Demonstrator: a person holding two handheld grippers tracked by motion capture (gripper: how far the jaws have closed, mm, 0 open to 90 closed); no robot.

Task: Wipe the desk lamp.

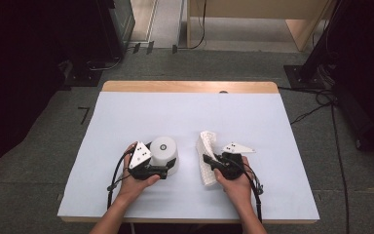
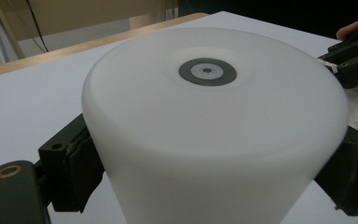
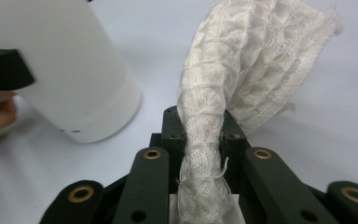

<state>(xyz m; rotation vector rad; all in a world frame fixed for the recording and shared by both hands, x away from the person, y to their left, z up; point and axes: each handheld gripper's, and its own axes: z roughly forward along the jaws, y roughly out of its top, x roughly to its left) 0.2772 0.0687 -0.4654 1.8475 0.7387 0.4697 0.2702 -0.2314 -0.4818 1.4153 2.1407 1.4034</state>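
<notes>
White plastic cup (image 1: 164, 154), upside down on the counter (image 1: 126, 117), sits between the jaws of the left hand-held gripper (image 1: 161, 170), whose pads press on its flared lower wall from both sides. In the left gripper view the cup's wall (image 2: 214, 154) bulges between the two black pads, with the flat base and its dark ring mark facing up. That clamp looks meant to brace the cup so it cannot slide or tip while the other tool works on it.

The right hand-held gripper (image 1: 208, 161) pinches a bunched white cloth (image 1: 206, 153). In the right gripper view the waffle-textured cloth (image 3: 223, 93) is squeezed into a narrow rope between the jaws, then fans out above them into a loose, frayed flap. Holding it by the gathered middle probably leaves that free end soft enough to wipe with.

Cup and cloth stand near each other in the front half of the counter but are apart, with a strip of bare white surface between them. The cloth's free end leans toward the cup's side, so a wipe of the cup's outer wall seems to be the step in hand, not yet begun.

The person's hands (image 1: 236, 183) come in from the near edge, cables trailing back from both tools. Beyond the counter's wooden far edge lies grey floor (image 1: 214, 63).
</notes>
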